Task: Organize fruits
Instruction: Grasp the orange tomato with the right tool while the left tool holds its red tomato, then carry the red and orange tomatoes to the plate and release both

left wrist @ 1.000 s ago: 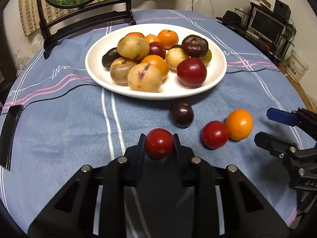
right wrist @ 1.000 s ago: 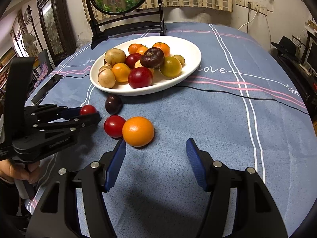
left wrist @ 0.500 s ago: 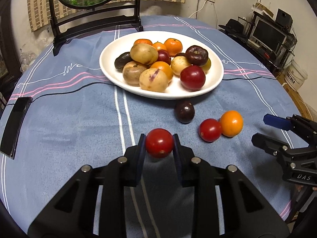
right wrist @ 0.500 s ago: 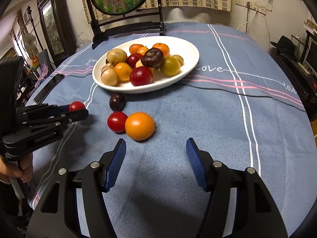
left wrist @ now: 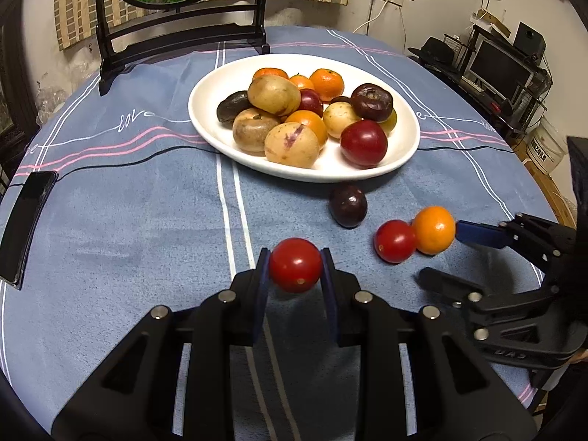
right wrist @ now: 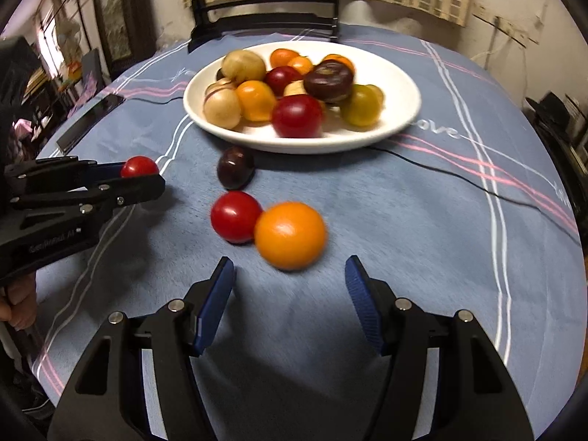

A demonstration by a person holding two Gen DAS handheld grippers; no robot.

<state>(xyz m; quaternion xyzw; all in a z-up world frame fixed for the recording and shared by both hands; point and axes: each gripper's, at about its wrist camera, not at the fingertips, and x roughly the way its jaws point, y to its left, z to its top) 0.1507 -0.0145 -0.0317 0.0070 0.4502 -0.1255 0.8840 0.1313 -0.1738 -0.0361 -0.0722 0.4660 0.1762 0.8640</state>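
Observation:
My left gripper (left wrist: 295,270) is shut on a small red tomato (left wrist: 295,270), held above the blue tablecloth. The same tomato (right wrist: 139,166) shows in the right wrist view, pinched in the left gripper (right wrist: 141,176). My right gripper (right wrist: 290,294) stands open just short of an orange (right wrist: 290,235), which lies on the cloth touching a second red tomato (right wrist: 235,216). A dark purple fruit (right wrist: 235,167) lies between them and the white plate (right wrist: 400,99), which holds several mixed fruits. In the left wrist view the right gripper (left wrist: 446,257) points at the orange (left wrist: 433,229) from the right.
A black phone (left wrist: 25,217) lies at the table's left edge. A dark wooden stand (left wrist: 176,33) with a round picture rises behind the plate. Shelves with a monitor (left wrist: 499,70) stand off the table to the right. A thin black cable (right wrist: 459,180) crosses the cloth.
My right gripper has moved forward towards the orange, which now looms larger just ahead of its open fingers. The left gripper with its tomato has hardly moved.

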